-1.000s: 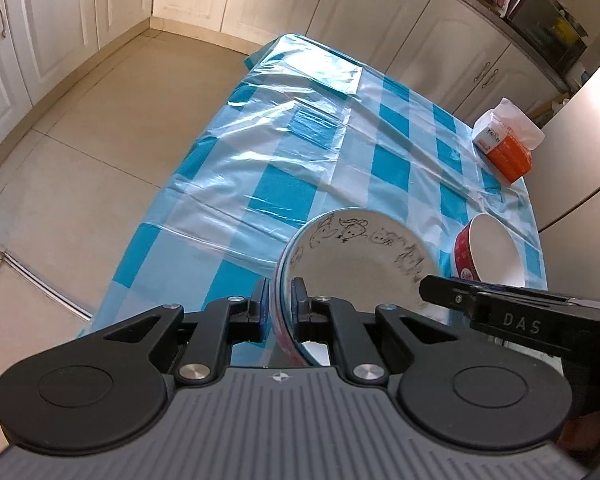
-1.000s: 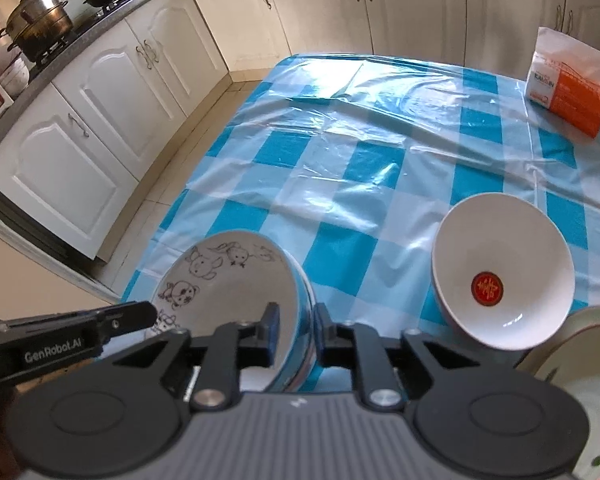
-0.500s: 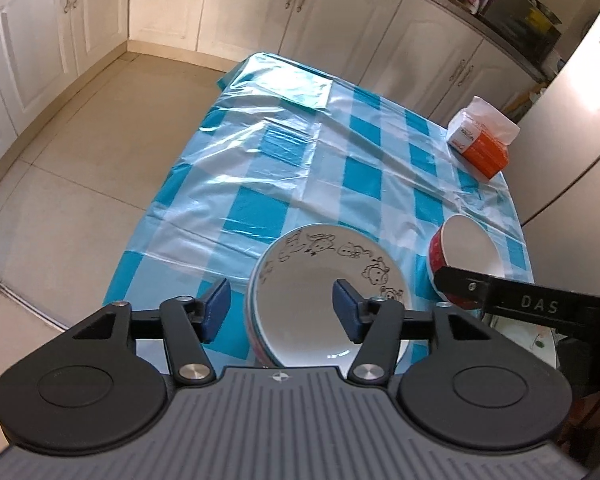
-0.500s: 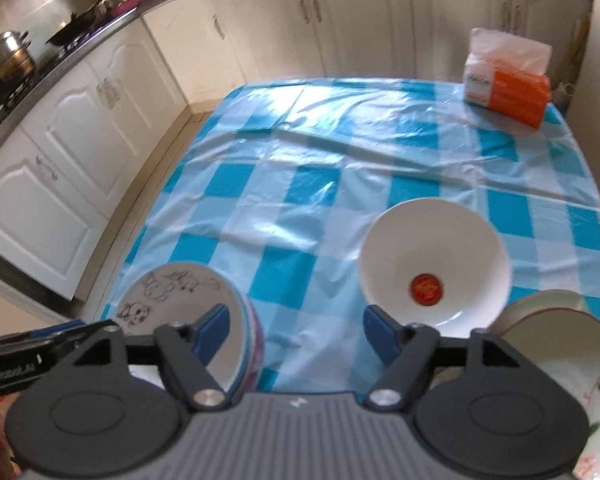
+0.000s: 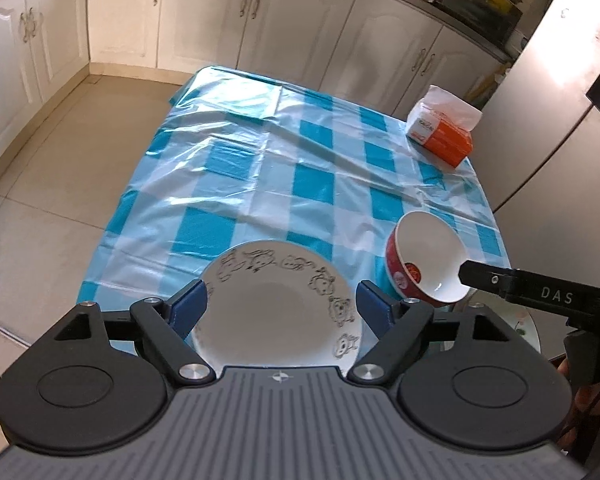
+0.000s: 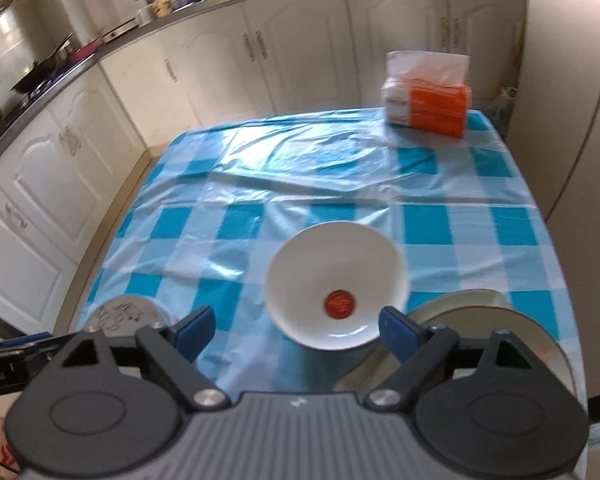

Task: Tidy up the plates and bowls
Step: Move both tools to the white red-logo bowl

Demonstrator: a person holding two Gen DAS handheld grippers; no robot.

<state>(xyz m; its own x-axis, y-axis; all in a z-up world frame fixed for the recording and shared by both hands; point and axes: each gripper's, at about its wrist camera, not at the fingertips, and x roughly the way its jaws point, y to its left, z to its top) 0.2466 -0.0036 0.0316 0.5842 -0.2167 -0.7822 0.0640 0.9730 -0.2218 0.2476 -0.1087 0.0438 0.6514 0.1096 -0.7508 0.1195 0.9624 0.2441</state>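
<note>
Left wrist view: my left tool has just been opening, jaws wide, blue pads clear of the cartoon-animal plate that sits between them at the bench's near edge; nothing gripped. Red bowl with white inside stands just beside the plate toward the right edge, tip of the right tool overlapping its rim. Orange tissue pack at far right corner of the blue-checked bench.

Right wrist view: my right tool has also just been opening, jaws spread, holding nothing; the white bowl with a red mark in its bottom lies past the pads, untouched. Cartoon plate at near left corner. A pale plate at near right edge, partly behind the tool. Tissue pack far right corner.
</note>
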